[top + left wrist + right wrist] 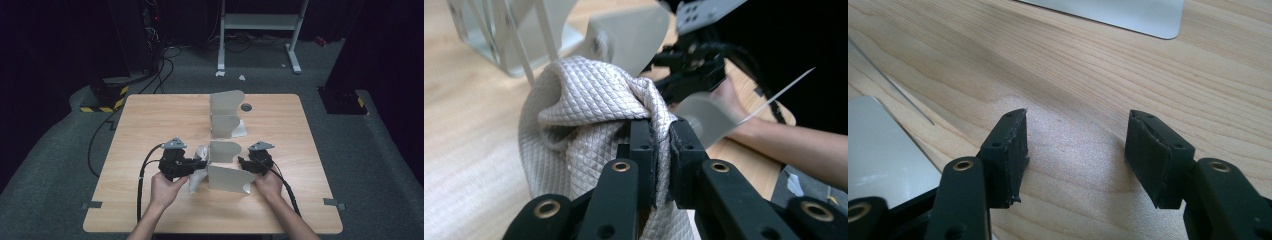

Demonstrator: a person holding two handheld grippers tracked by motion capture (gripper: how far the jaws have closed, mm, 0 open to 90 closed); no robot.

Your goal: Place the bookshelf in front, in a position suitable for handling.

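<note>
cloth: white quilted cloth (589, 100) bunched and lifted just off the surface (150, 120), left of the grey divider rack (225, 150)
left gripper (202, 162): fingers (642, 145) clamped together on a fold of the cloth — pointing toward the rack
right gripper (243, 163): fingers (1008, 150) apart, nothing between them, low over the surface beside the rack
step well done: keep the pinch firm, raise the cloth clear of the plates — likely steady the rack with the right

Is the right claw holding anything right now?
No, the right claw stands open over the bare table, with nothing between its jaws.
</note>
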